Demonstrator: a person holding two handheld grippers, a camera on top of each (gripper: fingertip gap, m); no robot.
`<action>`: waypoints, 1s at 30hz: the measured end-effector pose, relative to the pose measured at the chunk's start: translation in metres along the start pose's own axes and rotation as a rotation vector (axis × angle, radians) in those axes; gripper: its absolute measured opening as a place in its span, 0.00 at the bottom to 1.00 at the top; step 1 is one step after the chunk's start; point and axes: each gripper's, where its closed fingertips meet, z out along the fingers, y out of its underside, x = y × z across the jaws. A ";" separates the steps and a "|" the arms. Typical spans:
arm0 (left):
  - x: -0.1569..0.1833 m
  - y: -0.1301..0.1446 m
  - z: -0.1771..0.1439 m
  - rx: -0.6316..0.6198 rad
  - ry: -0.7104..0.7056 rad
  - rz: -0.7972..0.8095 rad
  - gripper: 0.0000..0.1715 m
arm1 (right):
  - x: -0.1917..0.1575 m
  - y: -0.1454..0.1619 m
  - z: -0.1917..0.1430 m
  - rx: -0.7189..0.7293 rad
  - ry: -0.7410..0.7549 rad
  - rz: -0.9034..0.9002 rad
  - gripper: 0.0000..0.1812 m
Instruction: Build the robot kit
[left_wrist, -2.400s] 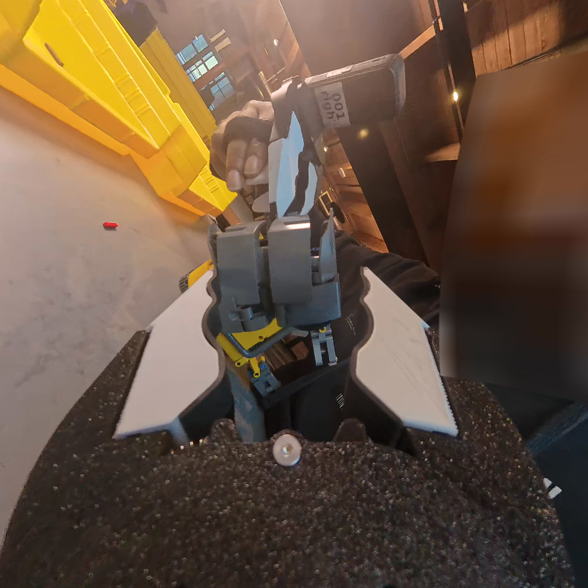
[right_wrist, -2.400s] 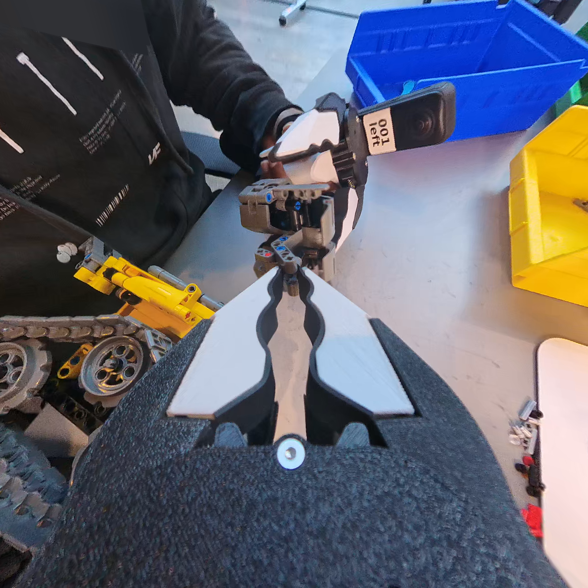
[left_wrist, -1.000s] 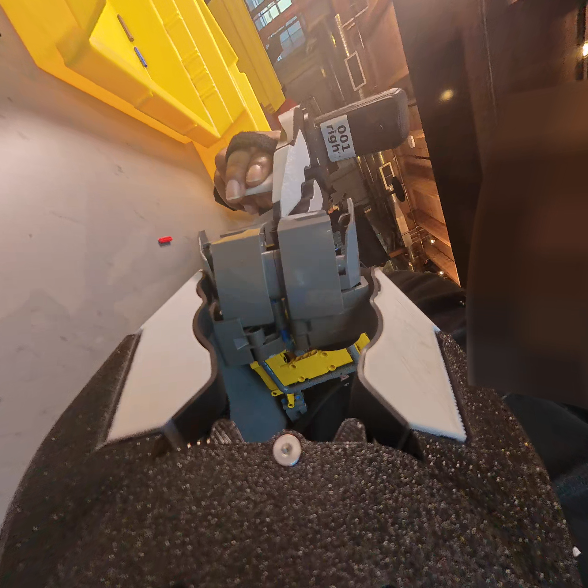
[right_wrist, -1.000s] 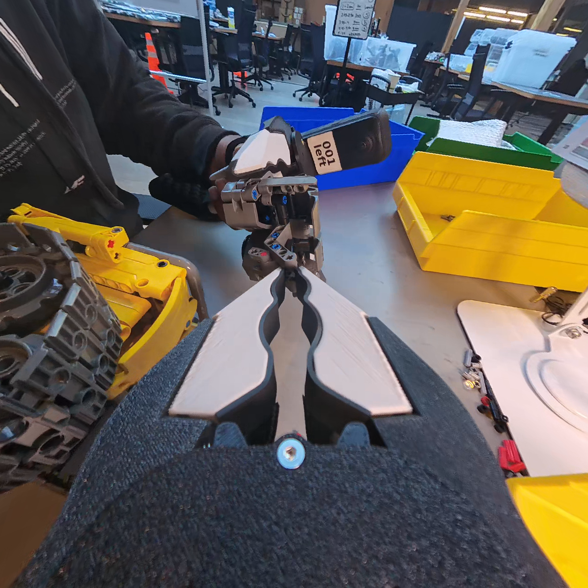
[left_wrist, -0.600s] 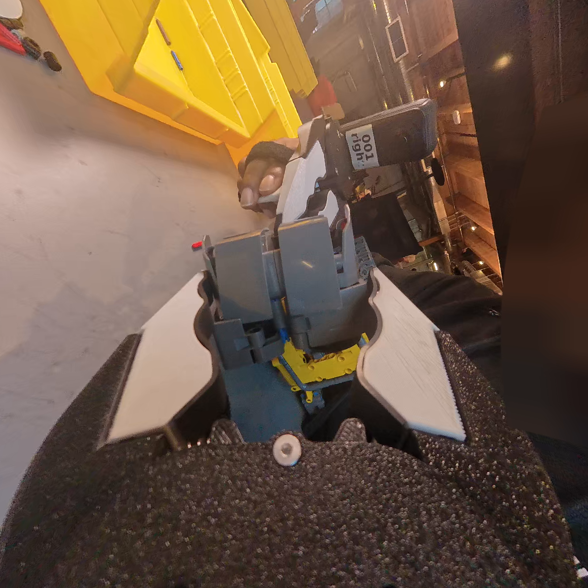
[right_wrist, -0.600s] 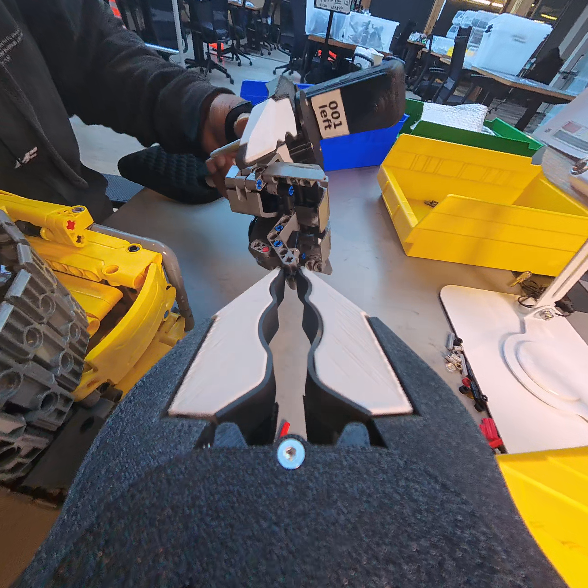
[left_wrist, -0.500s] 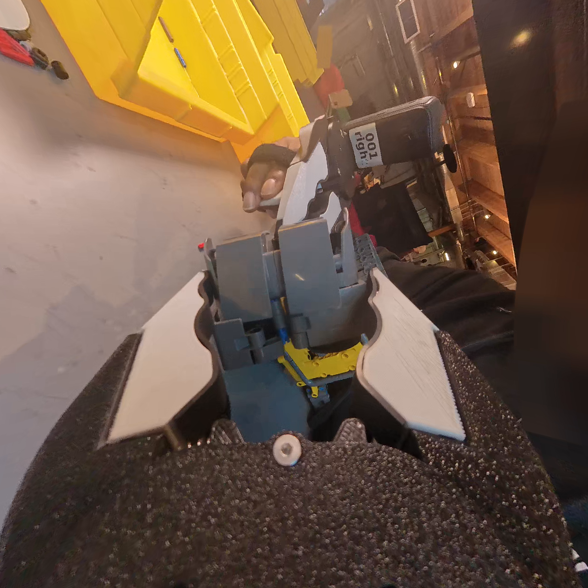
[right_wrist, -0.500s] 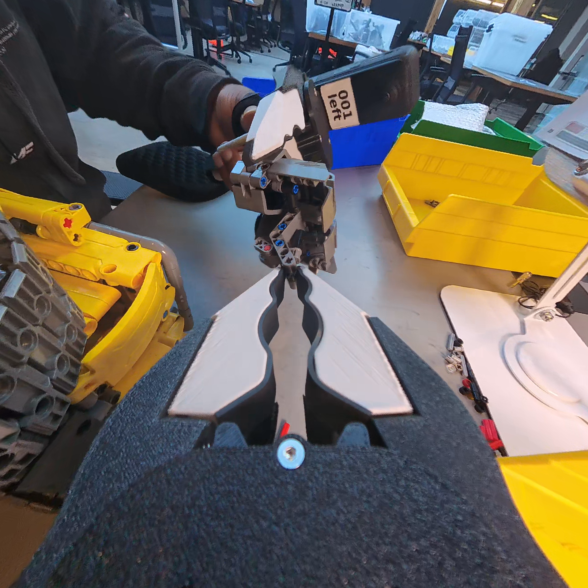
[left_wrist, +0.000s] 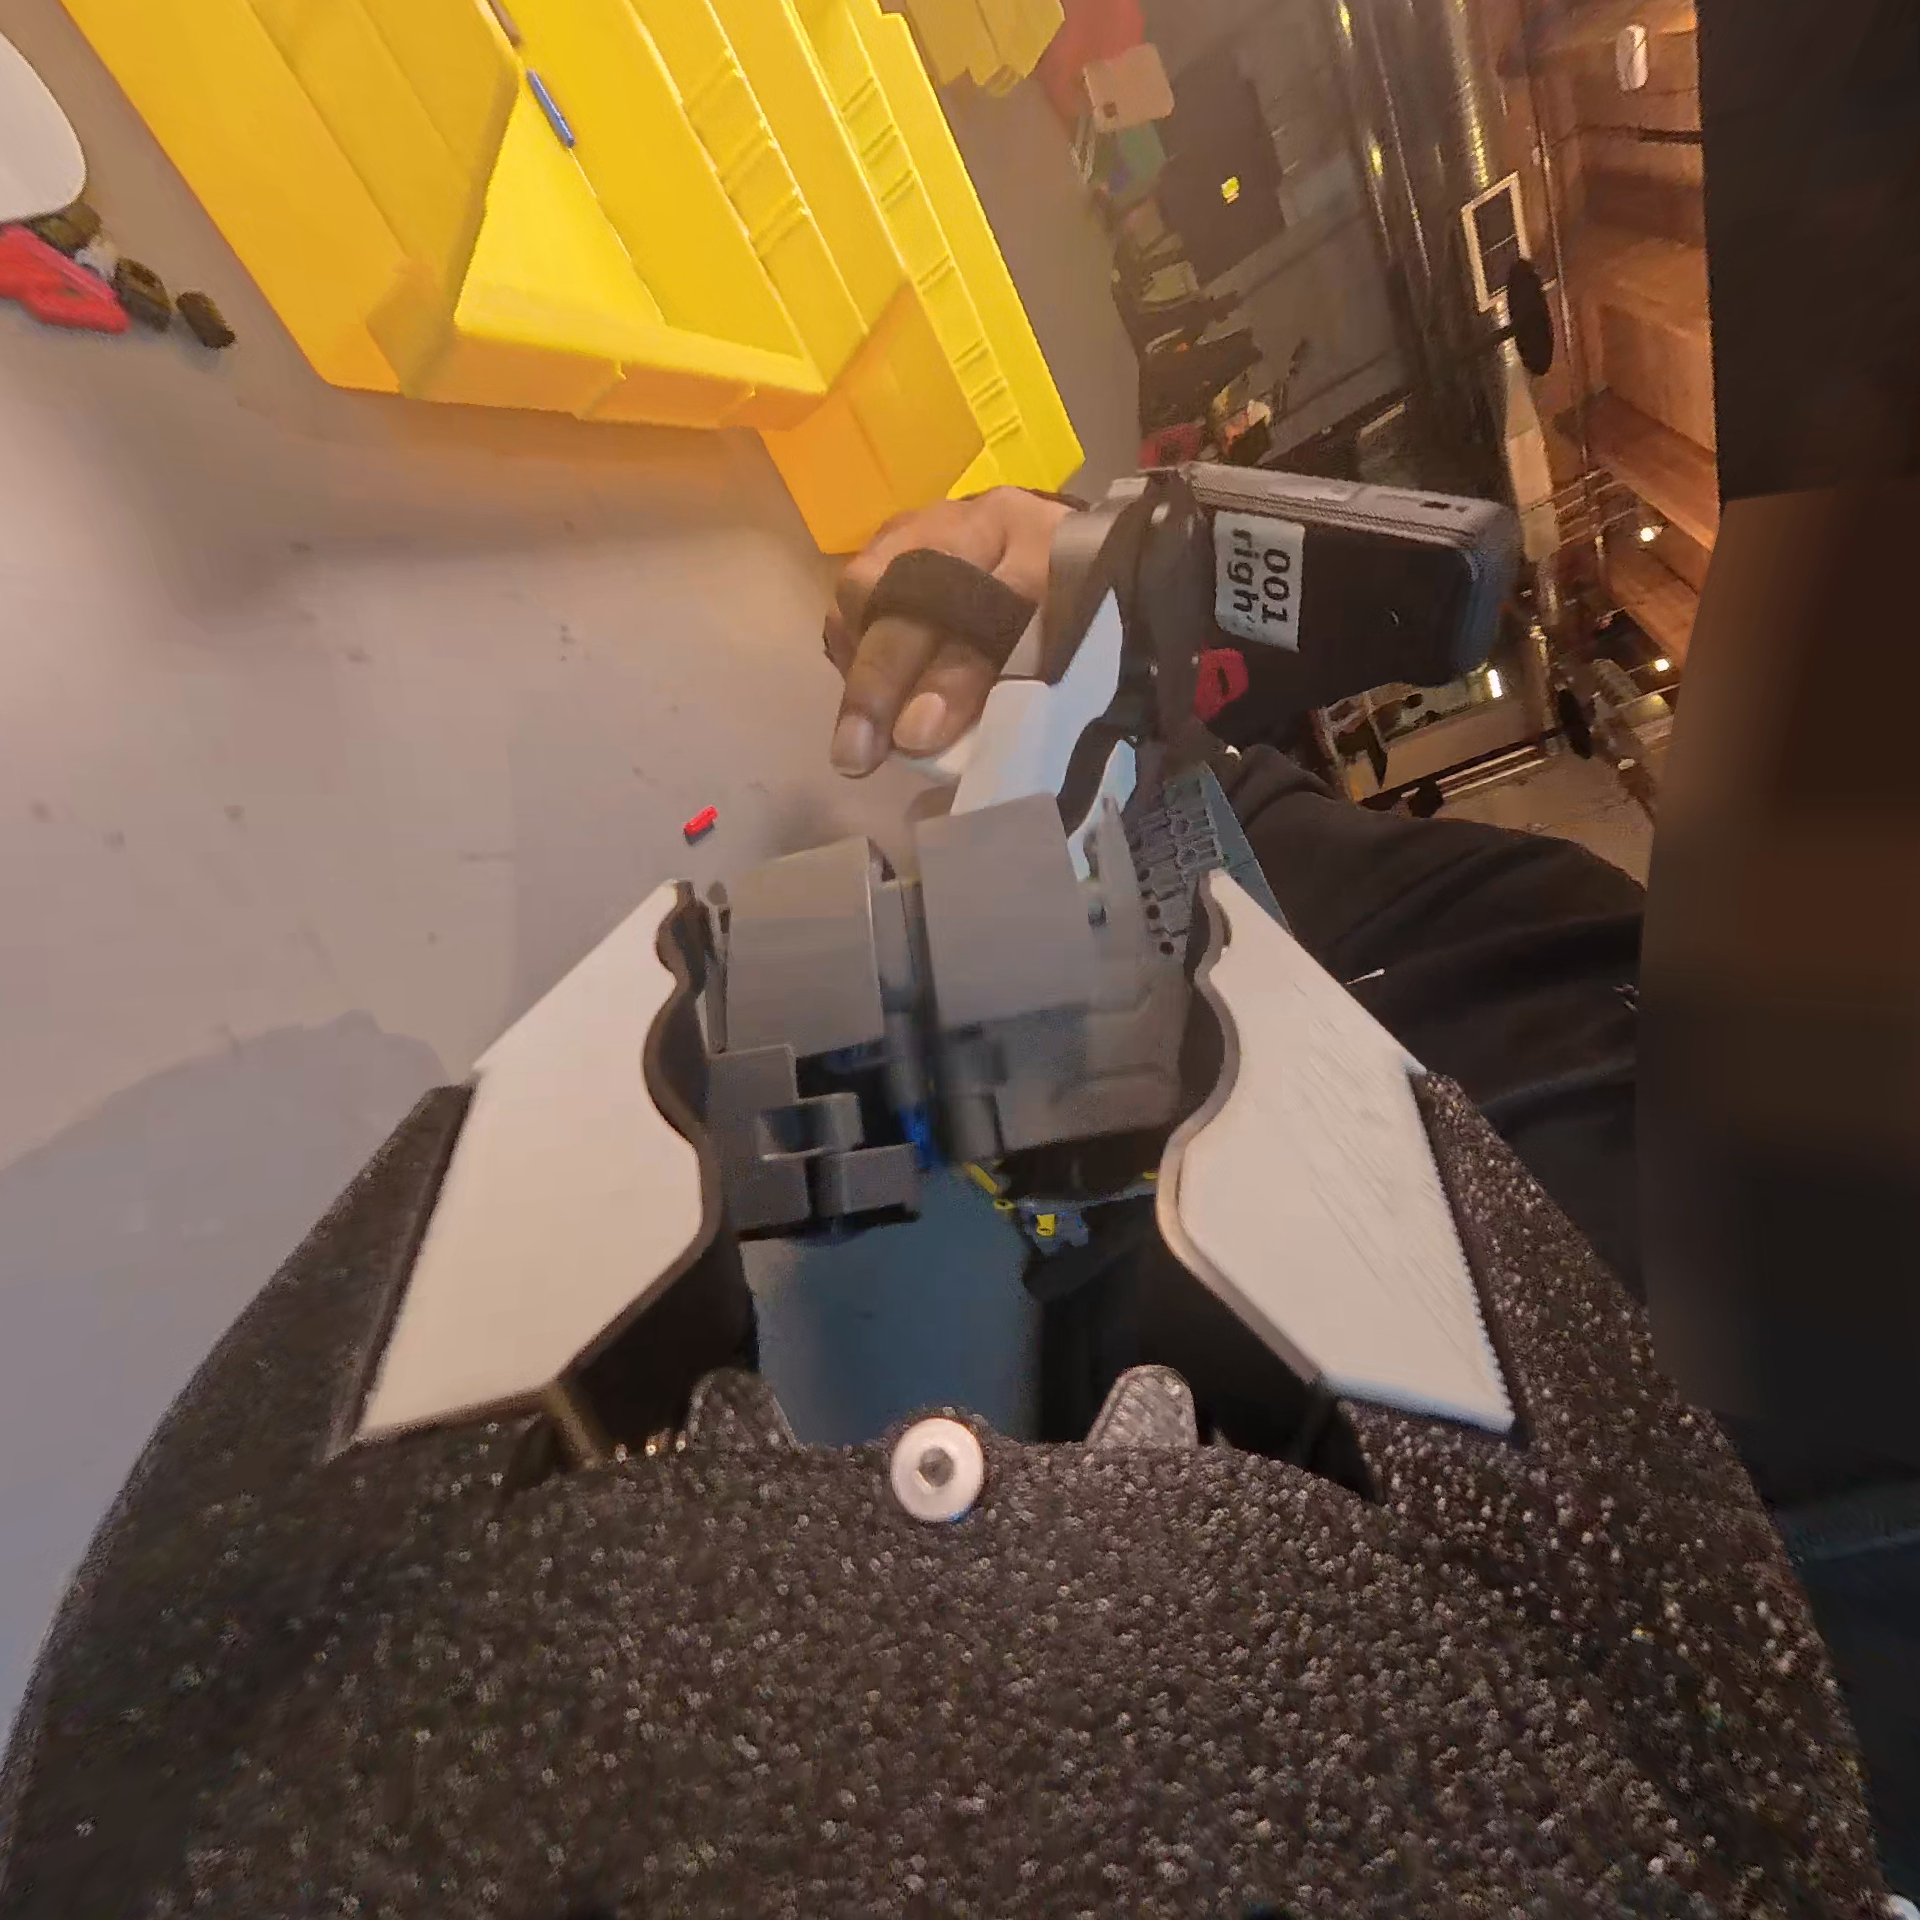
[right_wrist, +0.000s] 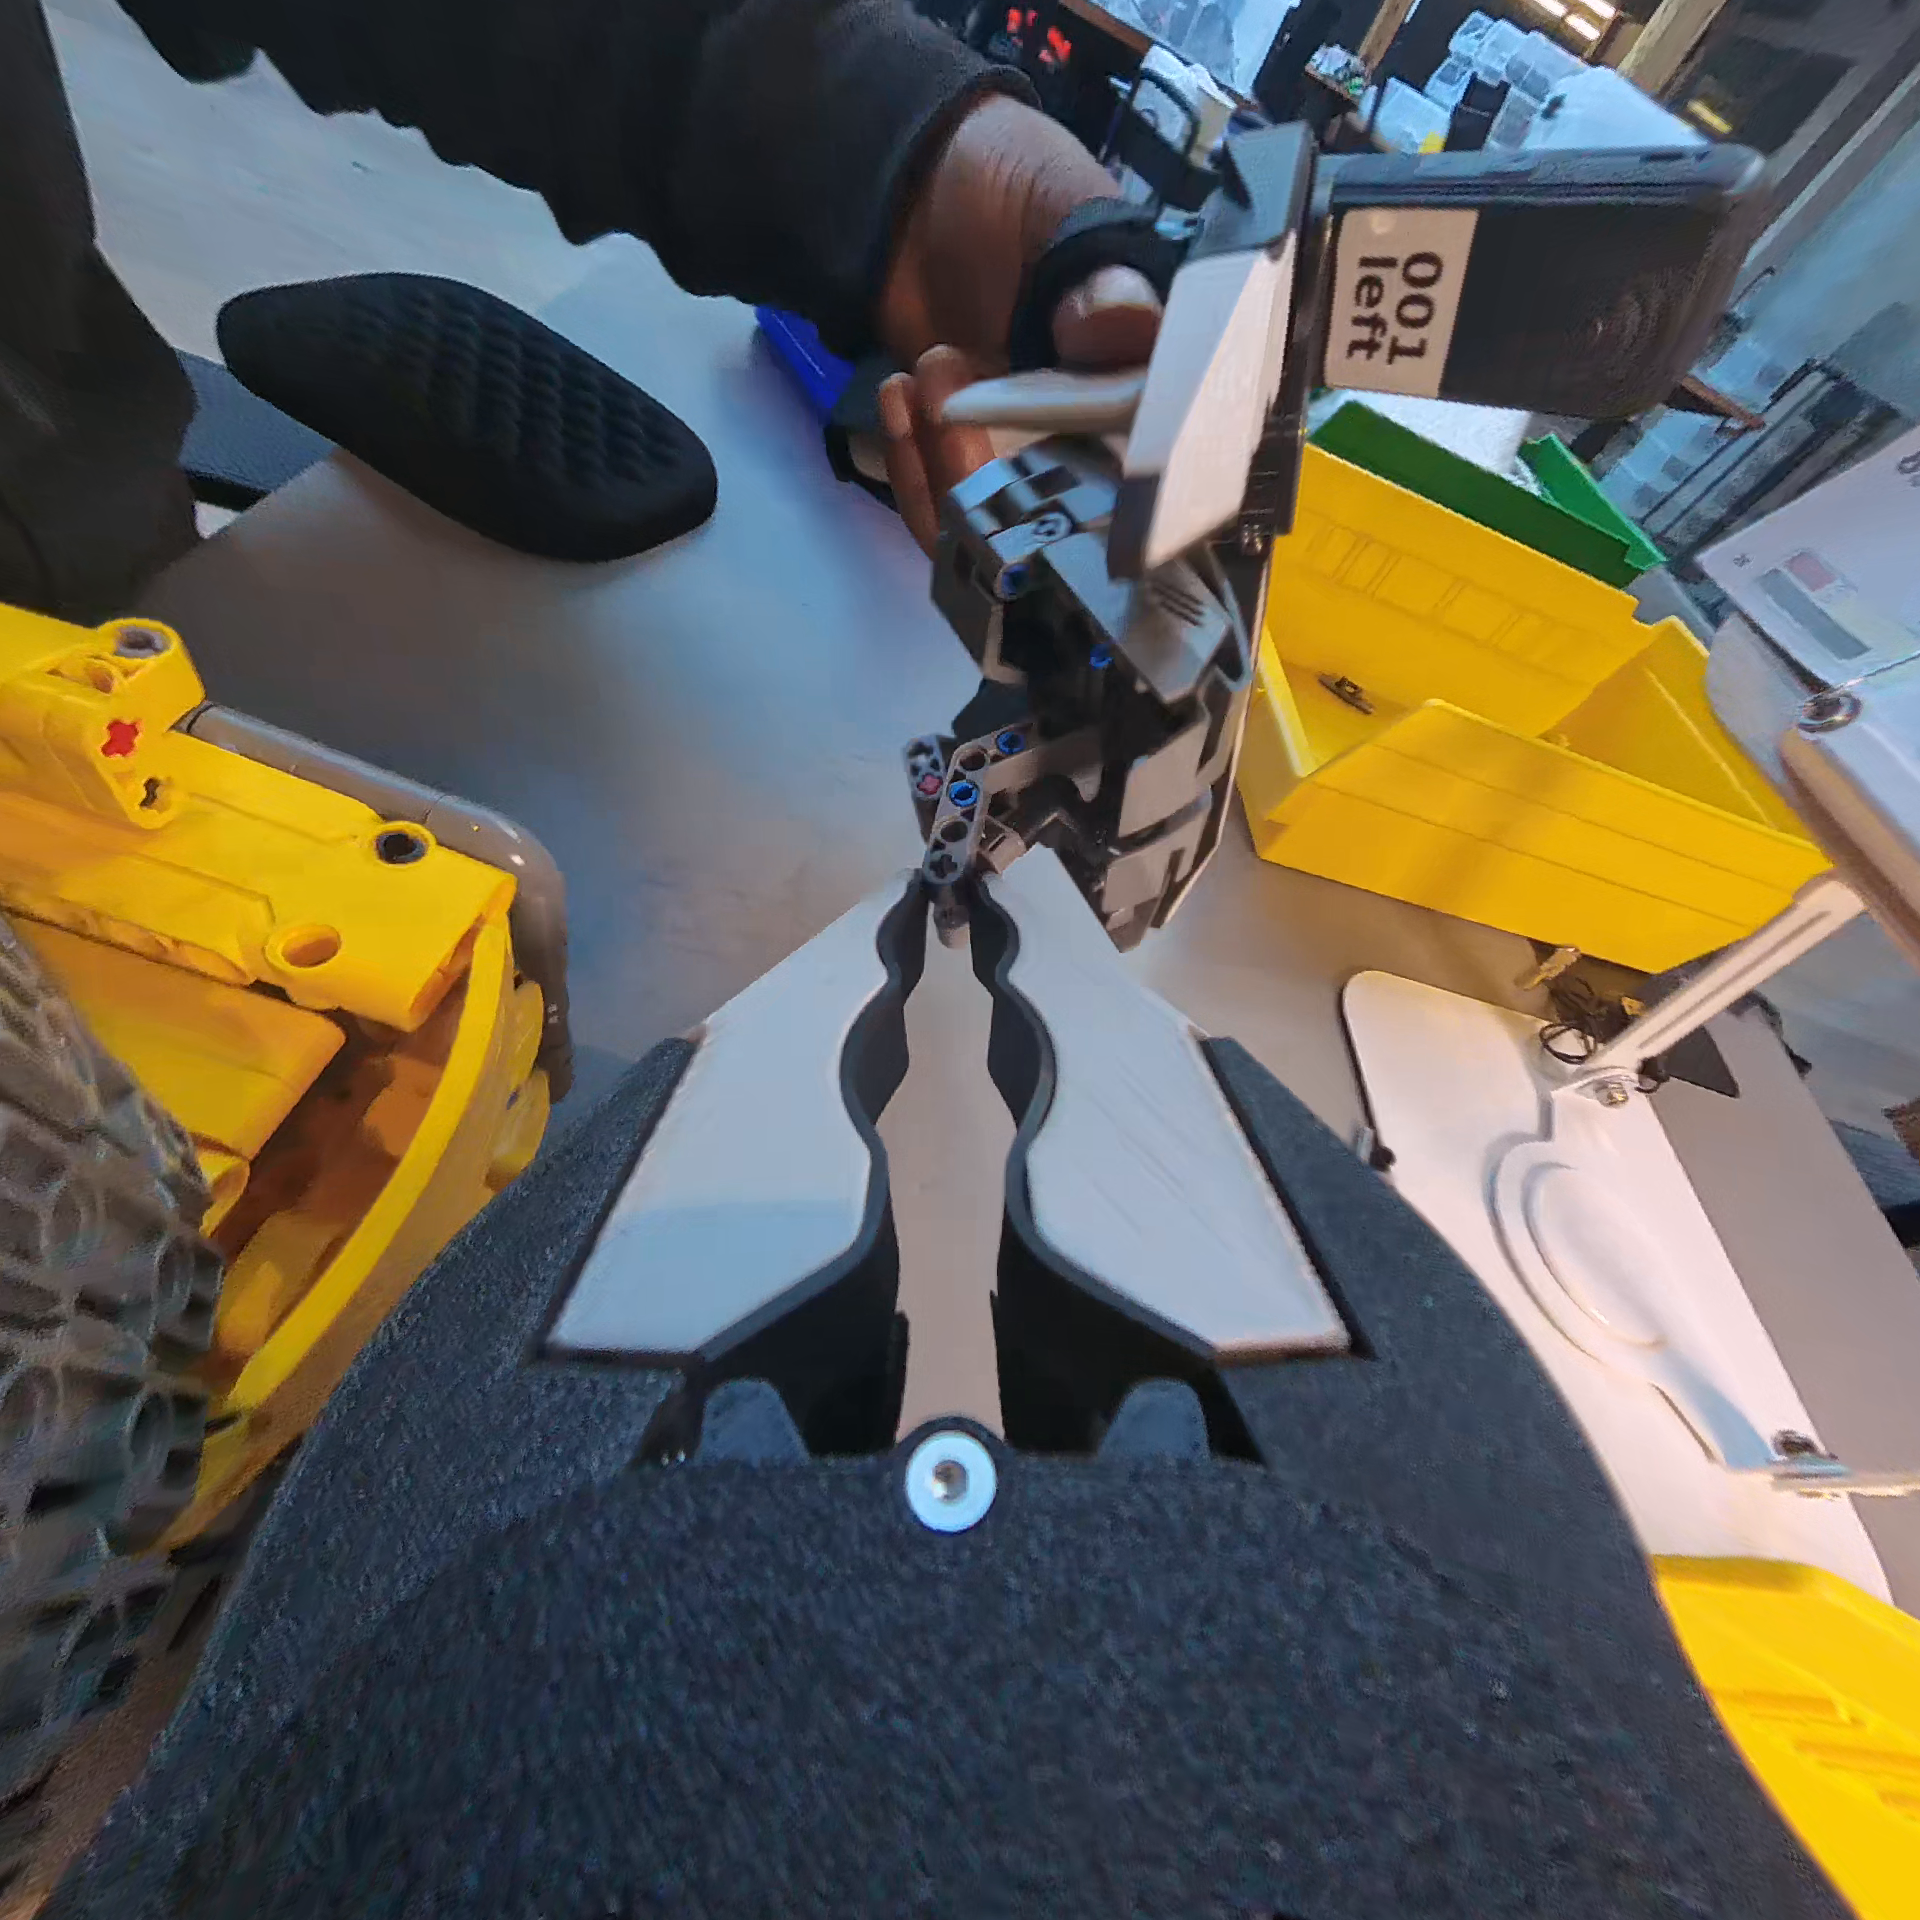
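Left wrist view, left gripper (left_wrist: 940, 914): jaws spread wide and clamped on a grey brick assembly (left_wrist: 935, 997), one finger against each flank.
Left wrist view, assembly: two smooth grey curved panels side by side on top, stepped grey blocks and a blue pin below; it sits between the fingers, raised off the grey table (left_wrist: 260, 727).
Left wrist view, right gripper (left_wrist: 1049, 758): farther off, pointing down at the assembly's far end; a person's hand (left_wrist: 925, 623) with a black strap on one finger grips its handle.
Left wrist view, surroundings: yellow bins (left_wrist: 623, 229) beyond, a small red piece (left_wrist: 701, 822) lying on the table.
Right wrist view, right gripper (right_wrist: 948, 904): fingers drawn almost together, tips pinching a thin grey beam (right_wrist: 951, 821) that juts from the assembly's (right_wrist: 1091, 707) lower end.
Right wrist view, assembly: dark grey, studded with blue and red pins, tilted, hanging in the air above the table (right_wrist: 644, 675).
Right wrist view, left gripper (right_wrist: 1174, 665): opposite, closed on the assembly's upper part, held by a hand (right_wrist: 997, 281) in a black sleeve.
Right wrist view, surroundings: a yellow tracked toy vehicle (right_wrist: 208, 935) at the left, a yellow bin (right_wrist: 1507, 769) and a white board (right_wrist: 1558, 1195) at the right.
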 end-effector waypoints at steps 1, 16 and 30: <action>-0.003 -0.003 0.000 -0.004 -0.028 0.026 0.52 | 0.001 -0.001 0.002 -0.004 0.017 -0.010 0.04; 0.011 -0.056 -0.023 0.282 0.070 0.255 0.53 | 0.056 -0.006 -0.036 0.205 0.244 0.260 0.03; 0.001 -0.080 0.006 0.477 0.200 0.125 0.60 | 0.075 -0.004 -0.047 0.206 0.488 0.070 0.03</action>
